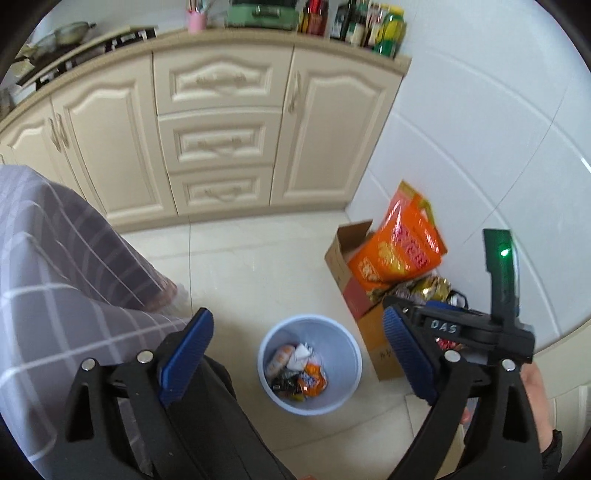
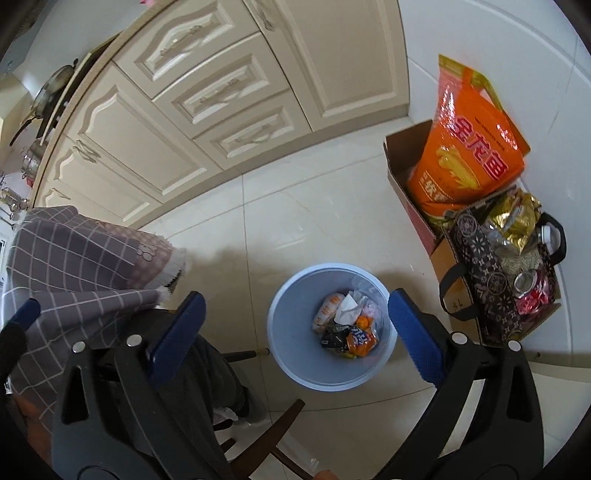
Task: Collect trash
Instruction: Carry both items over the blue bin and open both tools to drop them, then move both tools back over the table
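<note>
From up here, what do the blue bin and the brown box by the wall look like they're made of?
Bin: probably plastic, with smooth, even pale-blue walls and a rounded moulded rim, slightly matte.
Box: cardboard, with a dull brown surface and a thin flap standing up along a fold; an orange bag sits in it.

Home kitchen. Cream base cabinets [image 1: 221, 122] with panelled doors and three drawers, worktop [image 1: 280, 42] above carrying oil and sauce bottles [image 1: 369, 26], a pink utensil cup [image 1: 195, 20], a pan [image 1: 70, 31] on the hob. Glossy tiled floor [image 1: 258, 258], white tiled wall [image 1: 480, 129]. Orange rice bag [image 2: 469, 147] in a cardboard box [image 2: 402, 155], blue wastebasket [image 2: 295, 350].
</note>
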Available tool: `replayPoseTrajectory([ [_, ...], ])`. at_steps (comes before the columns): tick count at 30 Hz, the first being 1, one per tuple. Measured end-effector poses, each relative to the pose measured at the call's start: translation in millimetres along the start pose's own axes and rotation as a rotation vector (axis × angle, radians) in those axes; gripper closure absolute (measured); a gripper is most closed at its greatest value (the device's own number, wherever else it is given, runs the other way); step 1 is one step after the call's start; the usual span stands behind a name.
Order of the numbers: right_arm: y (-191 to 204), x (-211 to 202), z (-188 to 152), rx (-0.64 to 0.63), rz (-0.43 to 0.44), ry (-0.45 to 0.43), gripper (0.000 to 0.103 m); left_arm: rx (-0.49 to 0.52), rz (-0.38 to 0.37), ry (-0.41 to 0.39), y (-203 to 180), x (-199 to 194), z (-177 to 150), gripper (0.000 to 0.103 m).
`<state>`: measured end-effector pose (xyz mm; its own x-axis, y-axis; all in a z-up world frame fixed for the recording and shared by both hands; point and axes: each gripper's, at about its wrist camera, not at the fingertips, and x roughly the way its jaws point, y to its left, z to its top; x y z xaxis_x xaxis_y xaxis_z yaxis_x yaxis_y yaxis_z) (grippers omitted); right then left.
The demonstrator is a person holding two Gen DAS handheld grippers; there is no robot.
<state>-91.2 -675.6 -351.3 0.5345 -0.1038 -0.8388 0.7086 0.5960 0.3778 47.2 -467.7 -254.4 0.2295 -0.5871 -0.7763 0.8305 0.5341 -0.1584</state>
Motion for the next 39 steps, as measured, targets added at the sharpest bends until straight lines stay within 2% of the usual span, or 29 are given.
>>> replayPoseTrajectory([
  [11,57.2,-42.9,15.1,-0.084,0.044,-0.079,0.006,-0.015,0.047,-0.129,15.1,-65.3,10.4,0.011],
  [19,130.6,-84.0,21.7,-0.210,0.141,-0.154,0.006,-0.077,0.107,-0.238,51.0,-125.3,12.8,0.011],
  [28,237.6,-122.7,16.4,-0.377,0.289,-0.220,0.006,-0.195,0.242,-0.368,112.7,-202.0,0.0,0.010],
  [34,323.2,-130.3,3.6,-0.512,0.368,-0.232,0.006,-0.262,0.383,-0.460,163.2,-260.3,-14.2,0.009],
  [39,402.0,-122.2,-14.7,-0.642,0.423,-0.213,0.006,-0.330,0.499,-0.506,208.5,-296.0,-29.6,0.008],
])
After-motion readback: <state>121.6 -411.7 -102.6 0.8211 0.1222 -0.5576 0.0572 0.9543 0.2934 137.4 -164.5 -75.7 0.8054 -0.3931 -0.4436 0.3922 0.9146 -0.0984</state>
